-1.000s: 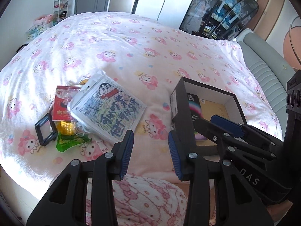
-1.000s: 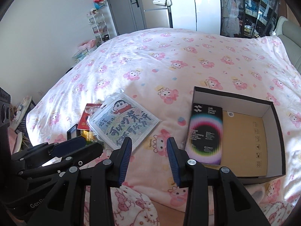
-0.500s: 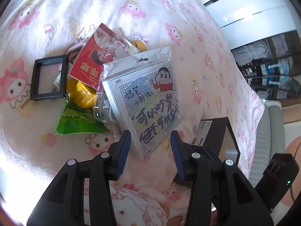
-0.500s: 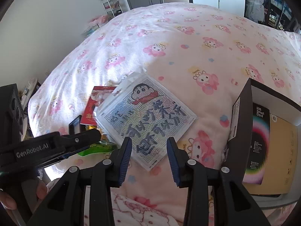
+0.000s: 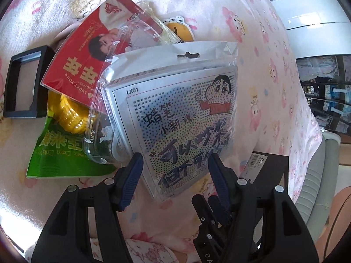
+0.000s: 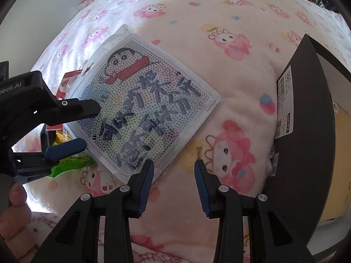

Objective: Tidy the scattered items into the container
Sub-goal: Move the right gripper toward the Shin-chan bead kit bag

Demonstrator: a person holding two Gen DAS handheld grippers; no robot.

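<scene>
Left gripper (image 5: pixel 175 171) – jaws just been opening, now wide, straddling near corner of cartoon packet (image 5: pixel 175 118) w/o contact. Right gripper (image 6: pixel 173 175) part-open, empty, beside same corner. Packet flat on bedspread (image 6: pixel 230 22); black box (image 6: pixel 307 131) at bed's right side.

**A sunlit bedroom around a pink cartoon bedspread**

A wide bed fills most of both views, covered by a soft bedspread (image 6: pixel 219 11) in pale pink and cream, printed with pink cartoon rabbit figures, small hearts and blue dots. Strong daylight washes out its lower left part. A plain white wall (image 6: pixel 43 6) rises beyond the far side of the bed. In the left wrist view, white wardrobe doors (image 5: pixel 311 19) stand past the bed, a dark glass-fronted cabinet (image 5: pixel 326 100) with shelved items beside them, and a grey padded headboard (image 5: pixel 316 179) at the right.
</scene>
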